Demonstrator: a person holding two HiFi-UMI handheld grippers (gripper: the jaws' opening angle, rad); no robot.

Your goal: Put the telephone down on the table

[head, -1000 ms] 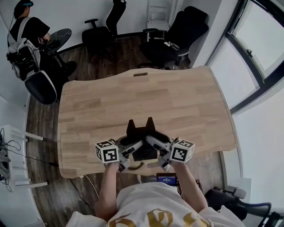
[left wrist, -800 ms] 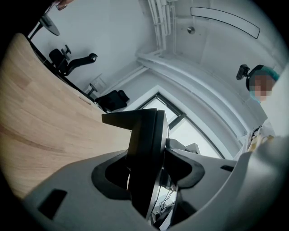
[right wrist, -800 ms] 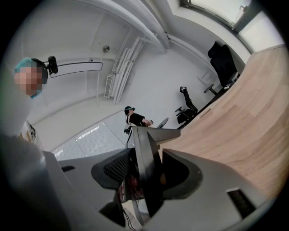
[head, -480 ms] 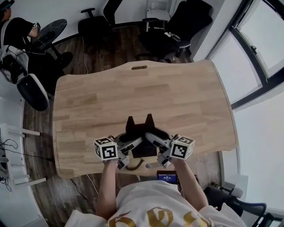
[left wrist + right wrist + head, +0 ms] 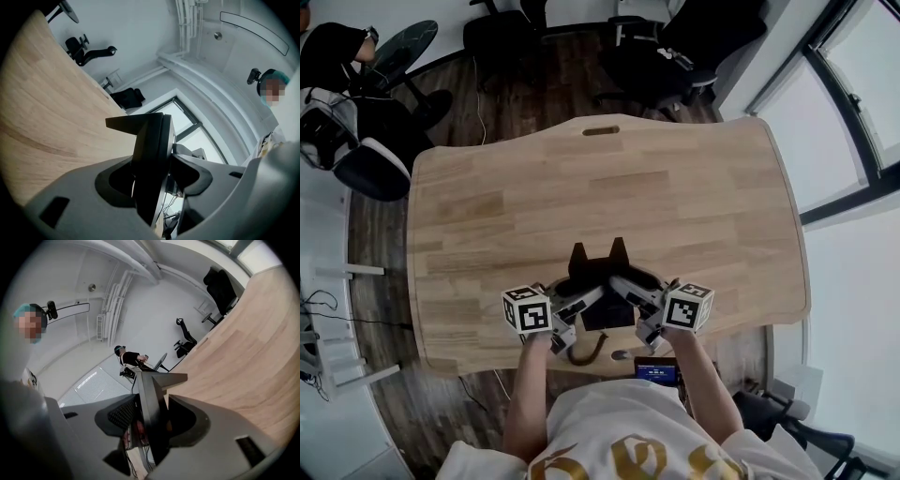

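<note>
Telephone (image 5: pixel 602 277), black with two raised points at its far end, hangs over the near edge of the table (image 5: pixel 609 187), pinched from both sides. The left gripper (image 5: pixel 584 302) clamps its left edge and the right gripper (image 5: pixel 623 292) its right edge; in each gripper view the jaws press on a thin black panel seen edge-on. Both grippers point nearly level, angled in toward each other. Whether the telephone touches the wood I cannot tell. Black chairs (image 5: pixel 675 56) stand beyond the far edge.
</note>
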